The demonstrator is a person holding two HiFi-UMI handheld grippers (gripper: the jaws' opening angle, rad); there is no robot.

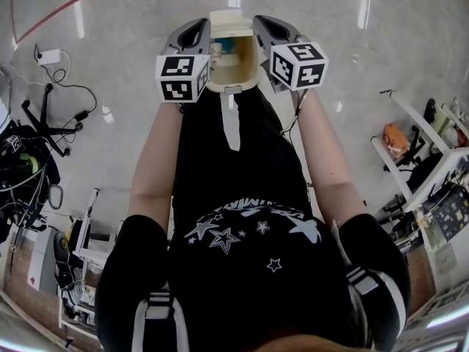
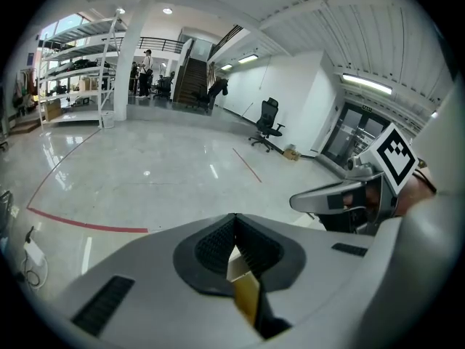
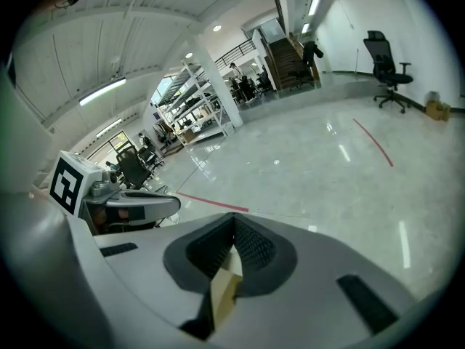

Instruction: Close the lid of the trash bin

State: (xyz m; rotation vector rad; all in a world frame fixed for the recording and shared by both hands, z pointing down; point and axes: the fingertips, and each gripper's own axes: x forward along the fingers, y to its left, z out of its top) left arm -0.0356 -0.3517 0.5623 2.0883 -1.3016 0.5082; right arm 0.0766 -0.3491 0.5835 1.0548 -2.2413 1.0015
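The trash bin (image 1: pixel 234 22) sits between the two grippers, in front of the person, above a glossy floor (image 1: pixel 110 42). Its top is open and the contents are visible inside.

The left gripper (image 1: pixel 199 29) flanks the bin's left side. In its own view the pads (image 2: pixel 218 242) are closed on a thin beige edge (image 2: pixel 245 286), judged to be the bin wall. The right gripper (image 1: pixel 265 26) mirrors this, clamped on the same beige material (image 3: pixel 224 289).

A pale strip (image 1: pixel 231 119) runs down the near side; whether it is the lid cannot be determined.

Hazards:
- Both pinches hold only a thin edge, so uneven pull may let one slip.
- Tilting may spill the contents.
- With both grippers occupied, neither can swing the lid.
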